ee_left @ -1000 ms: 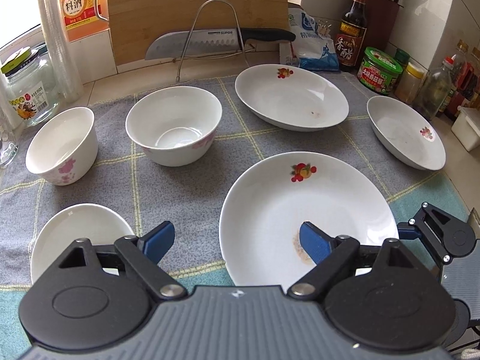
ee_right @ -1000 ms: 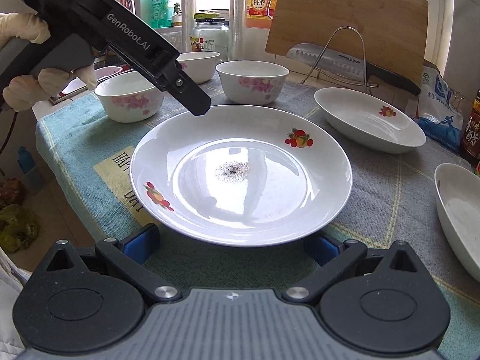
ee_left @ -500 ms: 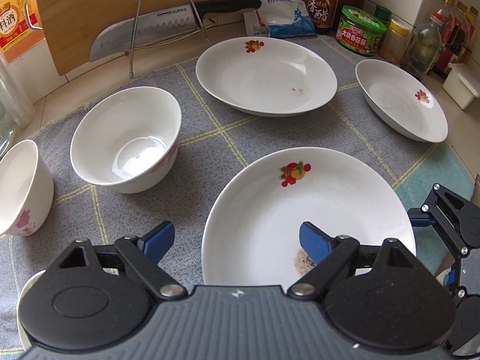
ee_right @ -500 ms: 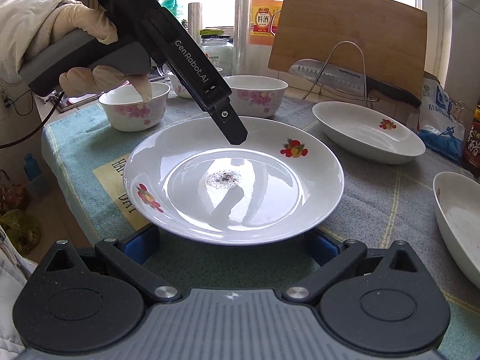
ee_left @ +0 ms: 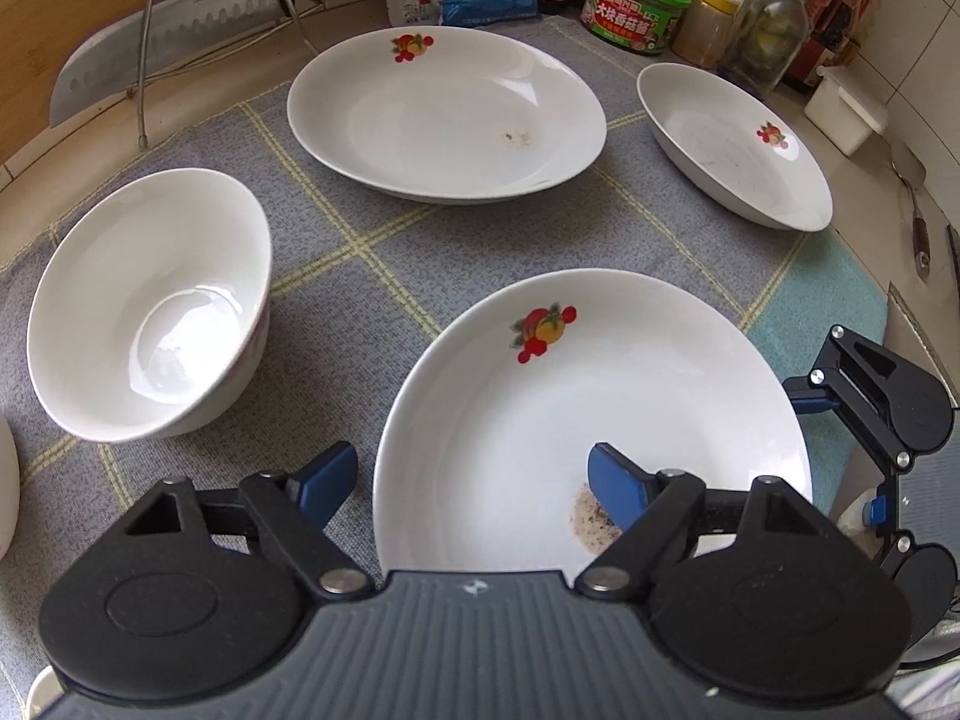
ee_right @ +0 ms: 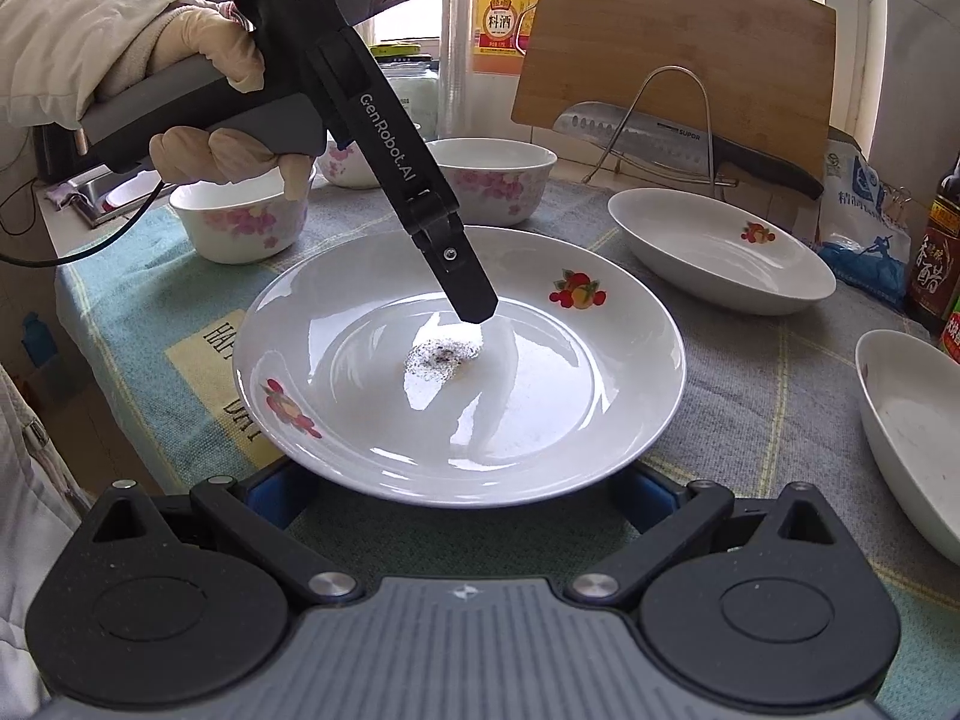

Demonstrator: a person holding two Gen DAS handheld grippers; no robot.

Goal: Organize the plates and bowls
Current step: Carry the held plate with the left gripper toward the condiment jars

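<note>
Left tool reaches the big plate

The left tool (ee_left: pixel 474 483) has come down, jaws closing astride the near-left rim of the big plate (ee_left: pixel 630 396) on the desk; right tool (ee_right: pixel 462 495) waits apart.

Left gripper (ee_left: pixel 474 480) lower over plate (ee_left: pixel 600 396); jaws closing

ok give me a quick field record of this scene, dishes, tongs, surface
near plate: white, fruit print, speckled residue at centre
left tongs: closing, straddling the near plate's rim, pads not yet pressing
right tongs: open, at the plate's near edge
other plates: oval plate, small plate
bowl: white, upright
surface: grey checked cloth
</note>
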